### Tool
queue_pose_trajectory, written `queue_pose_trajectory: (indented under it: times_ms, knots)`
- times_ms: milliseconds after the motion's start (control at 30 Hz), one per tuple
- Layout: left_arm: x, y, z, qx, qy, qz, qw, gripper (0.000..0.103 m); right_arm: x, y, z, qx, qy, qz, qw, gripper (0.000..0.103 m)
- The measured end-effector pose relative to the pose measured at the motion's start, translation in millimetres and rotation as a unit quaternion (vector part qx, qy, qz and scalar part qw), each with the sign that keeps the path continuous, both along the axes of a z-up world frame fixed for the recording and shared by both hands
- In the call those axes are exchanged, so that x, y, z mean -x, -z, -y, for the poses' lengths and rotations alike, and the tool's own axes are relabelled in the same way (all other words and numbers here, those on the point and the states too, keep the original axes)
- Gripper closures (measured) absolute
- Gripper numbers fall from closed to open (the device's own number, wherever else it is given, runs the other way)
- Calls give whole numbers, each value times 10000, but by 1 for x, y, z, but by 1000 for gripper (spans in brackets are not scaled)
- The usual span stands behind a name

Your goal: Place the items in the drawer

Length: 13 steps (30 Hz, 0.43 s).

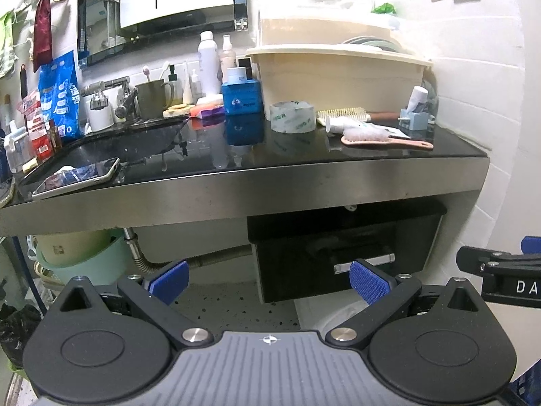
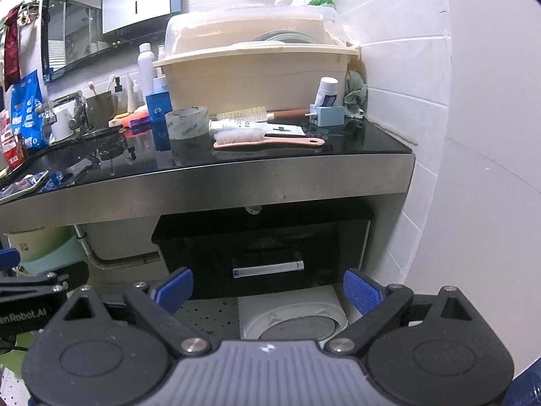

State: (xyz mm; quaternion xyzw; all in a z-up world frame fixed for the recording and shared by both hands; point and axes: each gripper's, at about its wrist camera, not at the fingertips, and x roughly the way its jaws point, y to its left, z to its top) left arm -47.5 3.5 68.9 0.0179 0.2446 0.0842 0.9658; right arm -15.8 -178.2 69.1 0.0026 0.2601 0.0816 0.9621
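Still closed: the drawer waits under the counter, both grippers empty

Below the counter's steel front edge, at its right end, hangs the black drawer. It is shut, and its clear bar handle lies level across the front. In the right wrist view the handle sits almost centred, just above the gap between the blue pads, so I judge that this hand is lined up to pull it.

The right gripper has its jaws spread wide and nothing is between them. The left gripper is also spread and empty; from its view the drawer lies a little to the right, and the handle is partly hidden behind the right pad. Both grippers are held low and apart from the drawer front, not touching it.

On the black counter top, directly above the drawer, lie the likely items to store: a roll of clear tape, a pink-handled brush with a white head, a tube behind it, and a hairbrush with pale bristles. They are close together near the front edge, so the way down into the drawer is short. A small blue holder stands near the wall, and a large beige dish bin fills the back.

Probably the opening of the drawer comes first, because nothing can go in while it is shut.
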Motion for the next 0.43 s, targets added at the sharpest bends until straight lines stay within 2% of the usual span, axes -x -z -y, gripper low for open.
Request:
queue_pose_trajectory:
  times_ms: [433]
  knots:
    - [-1,-1,6,-106,61,50,9999,0,0,3,-1,-13,-28,-24,10000,7]
